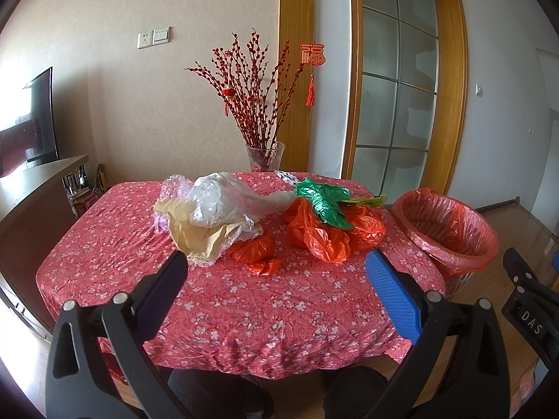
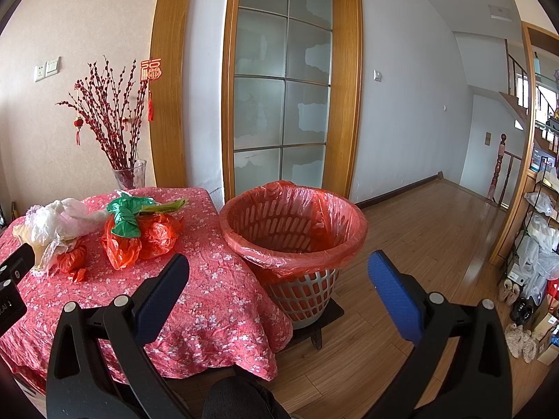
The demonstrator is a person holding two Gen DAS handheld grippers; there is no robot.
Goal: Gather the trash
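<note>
Crumpled plastic bags lie on the table with the red flowered cloth (image 1: 244, 300): a white and tan heap (image 1: 209, 216), a small orange wad (image 1: 255, 249), a large orange bag (image 1: 325, 234) with a green bag (image 1: 323, 202) on top. They also show in the right wrist view, white heap (image 2: 52, 227) and orange bag (image 2: 139, 237). The trash basket with an orange liner (image 2: 293, 230) stands on the floor right of the table (image 1: 447, 227). My left gripper (image 1: 276, 262) is open and empty above the table's near half. My right gripper (image 2: 279, 265) is open and empty before the basket.
A glass vase of red branches (image 1: 265, 157) stands at the table's far edge. A dark sideboard (image 1: 31, 188) is on the left. A glass door (image 2: 283, 104) is behind the basket. Shelves with bags and shoes (image 2: 534, 262) line the right. Wooden floor (image 2: 419, 244) stretches right.
</note>
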